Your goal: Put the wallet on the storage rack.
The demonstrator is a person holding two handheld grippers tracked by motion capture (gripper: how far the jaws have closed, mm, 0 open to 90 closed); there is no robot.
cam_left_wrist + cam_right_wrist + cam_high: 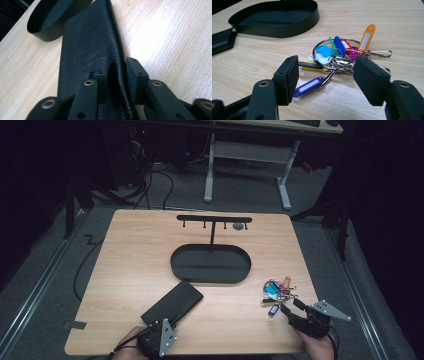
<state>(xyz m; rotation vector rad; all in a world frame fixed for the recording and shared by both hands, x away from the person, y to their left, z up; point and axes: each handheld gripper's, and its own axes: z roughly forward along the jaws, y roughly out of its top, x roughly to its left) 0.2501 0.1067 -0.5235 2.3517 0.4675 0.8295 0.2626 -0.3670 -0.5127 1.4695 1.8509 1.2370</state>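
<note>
A black leather wallet (172, 306) (85, 50) lies slanted near the table's front edge, left of centre. My left gripper (159, 324) (117, 68) is at its near end, jaws narrowly apart astride the wallet's right edge, one over the leather, one beside it; no clear pressing shows. A bunch of keys with coloured tags (277, 290) (337, 53) lies front right. My right gripper (291, 306) (325, 75) stands open just short of it, a blue tag (308, 86) lying between its jaws untouched.
A black oval tray (210, 280) (45, 35) (277, 31) sits mid-table with a T-shaped hook stand (214, 218) rising behind it. Bare wood spreads left of the wallet. Beyond the table stand a desk frame and cables on the floor.
</note>
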